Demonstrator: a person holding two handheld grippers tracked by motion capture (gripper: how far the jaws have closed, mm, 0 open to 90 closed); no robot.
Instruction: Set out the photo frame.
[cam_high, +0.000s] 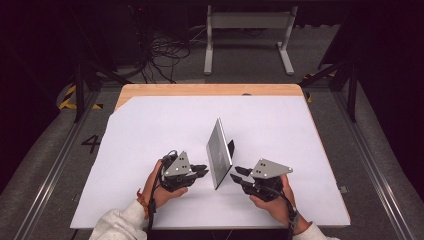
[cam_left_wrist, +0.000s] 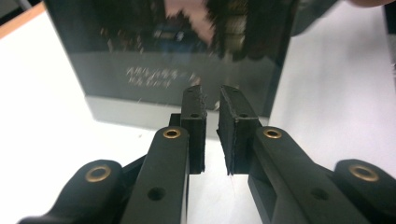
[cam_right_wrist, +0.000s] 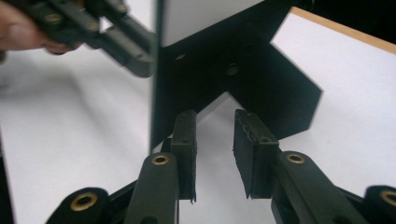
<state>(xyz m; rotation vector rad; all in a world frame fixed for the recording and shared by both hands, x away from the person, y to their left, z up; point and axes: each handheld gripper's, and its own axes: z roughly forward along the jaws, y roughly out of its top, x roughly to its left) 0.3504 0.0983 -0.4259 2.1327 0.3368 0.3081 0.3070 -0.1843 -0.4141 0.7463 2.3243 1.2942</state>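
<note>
A thin glossy panel (cam_high: 219, 152) stands tilted on the white sheet (cam_high: 150, 130), propped from behind by a black stand (cam_high: 230, 147). My left gripper (cam_high: 204, 171) points at its face from the left. In the left gripper view the dark mirror-like face (cam_left_wrist: 177, 51) is close ahead, and my jaws (cam_left_wrist: 212, 95) stand a narrow gap apart with nothing between them. My right gripper (cam_high: 235, 174) faces the panel's back from the right. In the right gripper view its jaws (cam_right_wrist: 215, 119) are open and empty just short of the black stand (cam_right_wrist: 243, 79), with the left gripper (cam_right_wrist: 107, 28) beyond the panel's edge.
The white sheet covers a wooden table (cam_high: 210, 90) whose bare strip shows at the far edge. Behind the table, a white metal frame (cam_high: 247, 35) and loose cables (cam_high: 165, 50) lie on the floor. Dark posts stand at both far corners.
</note>
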